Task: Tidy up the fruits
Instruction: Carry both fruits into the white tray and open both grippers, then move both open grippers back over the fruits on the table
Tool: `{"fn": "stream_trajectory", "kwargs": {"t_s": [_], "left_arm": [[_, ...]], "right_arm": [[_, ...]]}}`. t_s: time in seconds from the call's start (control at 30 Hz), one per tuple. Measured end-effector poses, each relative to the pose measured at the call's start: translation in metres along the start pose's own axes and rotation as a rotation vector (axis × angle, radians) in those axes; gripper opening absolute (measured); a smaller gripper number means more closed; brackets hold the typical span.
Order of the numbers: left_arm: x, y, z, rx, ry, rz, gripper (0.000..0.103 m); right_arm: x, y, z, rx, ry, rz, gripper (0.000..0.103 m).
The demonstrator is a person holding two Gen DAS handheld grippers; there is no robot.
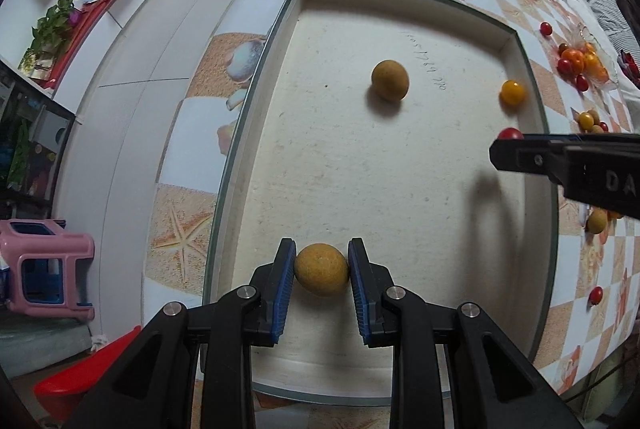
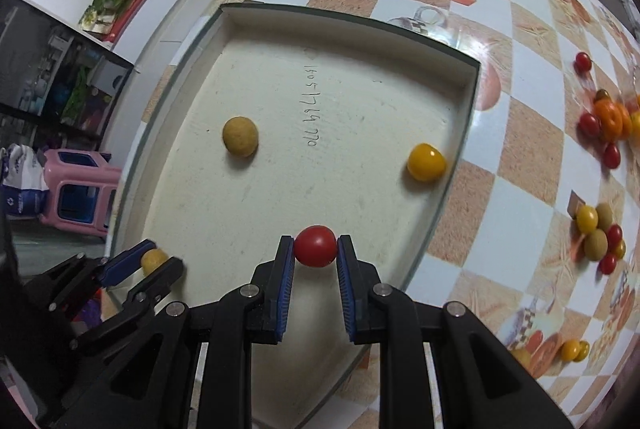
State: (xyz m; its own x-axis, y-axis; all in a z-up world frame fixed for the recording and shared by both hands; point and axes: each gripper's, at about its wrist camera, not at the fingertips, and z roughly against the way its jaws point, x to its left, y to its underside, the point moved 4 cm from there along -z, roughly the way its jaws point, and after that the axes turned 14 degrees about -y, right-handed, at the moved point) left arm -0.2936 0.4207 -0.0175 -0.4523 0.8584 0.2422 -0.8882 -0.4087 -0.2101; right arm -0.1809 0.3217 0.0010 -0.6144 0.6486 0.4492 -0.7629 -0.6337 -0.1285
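Both grippers are loaded over the white tray (image 1: pixel 400 169): left gripper (image 1: pixel 322 269) pinching a tan fruit (image 1: pixel 322 269), maybe a longan, right gripper (image 2: pixel 315 247) pinching a red cherry tomato (image 2: pixel 315 245). Tray holds just two so far; plenty of loose fruit (image 2: pixel 600 233) still on the bench's right side.

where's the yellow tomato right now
The yellow tomato lies loose in the white tray, against its right wall, beyond the right gripper.

Both tongs, left (image 1: pixel 322 269) and right (image 2: pixel 315 249), are matte black plastic, with ribbed blue pads (image 1: pixel 285 289) and round silver screws (image 2: pixel 248 291).
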Motion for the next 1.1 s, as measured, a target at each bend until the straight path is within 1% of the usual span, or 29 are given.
{"fn": "stream_trajectory", "kwargs": {"t_s": [0.07, 0.2, 0.23, 0.27, 0.3, 0.33, 0.37, 0.4, 0.5, 0.57, 0.63, 0.7, 0.83, 0.93, 1.07, 1.1], "left_arm": [[0.0, 0.002, -0.004, 0.012, 0.004, 0.0, 0.028], [-0.002, 0.003, -0.006, 0.014, -0.004, -0.011, 0.029], [-0.003, 0.003, -0.007, 0.016, -0.005, -0.014, 0.039], [-0.004, 0.002, -0.008, 0.019, -0.011, -0.015, 0.069], [-0.003, 0.002, -0.007, 0.009, -0.025, -0.009, 0.077], [-0.003, 0.002, -0.004, -0.015, -0.023, -0.002, 0.077], [-0.004, 0.002, -0.003, -0.02, -0.03, -0.008, 0.077], [-0.005, 0.003, -0.004, -0.012, -0.034, -0.019, 0.077], [-0.007, 0.005, -0.004, -0.001, -0.045, -0.024, 0.077], [-0.007, 0.006, -0.002, 0.006, -0.046, -0.023, 0.077], [-0.007, 0.007, 0.0, 0.007, -0.051, -0.025, 0.077], [-0.007, 0.007, 0.004, 0.005, -0.056, -0.034, 0.077], [-0.012, 0.005, 0.013, -0.005, -0.058, -0.056, 0.077], [-0.023, 0.001, 0.023, -0.02, -0.045, -0.077, 0.077], [-0.046, -0.002, 0.039, -0.053, -0.023, -0.131, 0.077], [-0.053, -0.003, 0.043, -0.06, -0.017, -0.144, 0.077]], "right_arm": [[-0.004, -0.002, -0.009, 0.023, 0.029, 0.005, 0.024], [-0.006, 0.0, -0.018, 0.051, 0.05, 0.007, 0.024], [-0.005, 0.0, -0.018, 0.05, 0.052, 0.014, 0.026], [-0.003, 0.001, -0.019, 0.054, 0.05, 0.023, 0.03], [-0.002, 0.001, -0.02, 0.055, 0.049, 0.028, 0.034], [0.0, 0.0, -0.02, 0.057, 0.052, 0.035, 0.046], [0.001, 0.001, -0.02, 0.056, 0.061, 0.043, 0.057], [0.002, 0.0, -0.02, 0.051, 0.055, 0.046, 0.058], [0.006, -0.002, -0.018, 0.043, 0.038, 0.052, 0.07], [0.011, -0.003, -0.012, 0.026, 0.005, 0.054, 0.088], [0.011, -0.006, -0.006, 0.003, 0.001, 0.055, 0.094], [0.012, -0.006, 0.005, -0.028, -0.009, 0.049, 0.097], [0.003, -0.002, 0.025, -0.071, -0.004, 0.023, 0.097], [-0.006, 0.006, 0.04, -0.098, 0.003, -0.008, 0.097], [-0.03, 0.027, 0.063, -0.131, 0.005, -0.069, 0.097], [-0.031, 0.028, 0.063, -0.135, 0.008, -0.078, 0.097]]}}
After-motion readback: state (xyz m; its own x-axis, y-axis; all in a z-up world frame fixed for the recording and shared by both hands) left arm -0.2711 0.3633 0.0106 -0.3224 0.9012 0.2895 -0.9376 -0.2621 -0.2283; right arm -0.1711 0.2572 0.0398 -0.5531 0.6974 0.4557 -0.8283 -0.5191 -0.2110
